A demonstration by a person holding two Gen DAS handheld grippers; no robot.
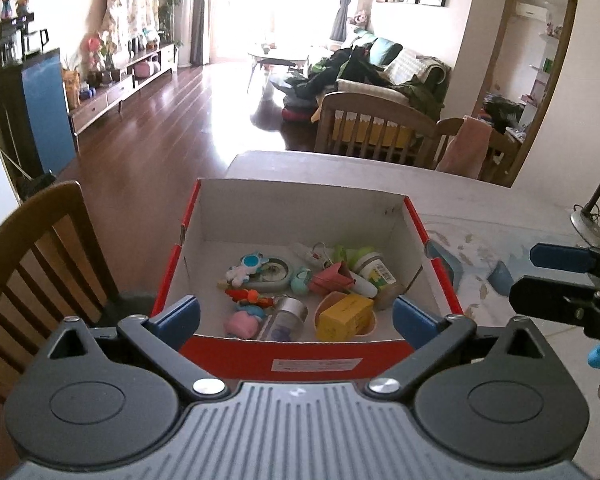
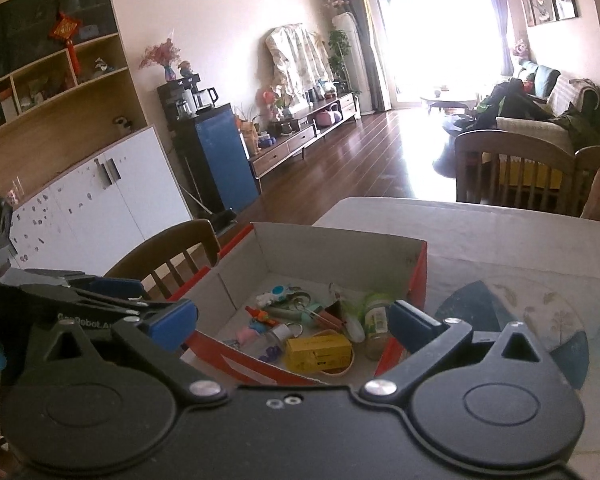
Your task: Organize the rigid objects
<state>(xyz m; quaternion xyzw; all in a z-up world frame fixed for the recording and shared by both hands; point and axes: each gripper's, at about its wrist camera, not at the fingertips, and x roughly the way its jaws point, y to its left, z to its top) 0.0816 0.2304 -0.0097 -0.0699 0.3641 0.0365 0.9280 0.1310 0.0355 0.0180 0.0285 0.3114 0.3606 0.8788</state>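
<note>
Nearest to me, my left gripper [image 1: 296, 314] stands wide, its blue pads spread either side of the near wall of the box with nothing between them. My right gripper [image 2: 292, 320] is spread just as wide and empty, hanging over the box's near right corner, close beside the left one.

The red cardboard box [image 1: 292, 354] sits on a pale table [image 1: 520, 220], open at the top, white inside. The small rigid things all lie on its floor, bunched toward the near and right side: a yellow carton [image 1: 342, 316] resting in a tan bowl [image 1: 374, 326], a clear bottle [image 1: 282, 318] lying on its side, a pink toy [image 1: 242, 322], an orange and red figure [image 1: 250, 298], a white and blue astronaut toy [image 1: 246, 270] on a round teal case [image 1: 276, 276], and a glass jar [image 1: 380, 274] with a green and yellow label. The box walls rise around them on all sides.

Left of the box, a wooden chair [image 1: 32, 248] stands close against the table edge. On the far right of the table is a desk lamp's base [image 1: 586, 220]. Beyond the table stand two more wooden chairs [image 1: 364, 128], then dark wooden floor, a sofa [image 1: 388, 80] piled with clothes, and a bright window.
</note>
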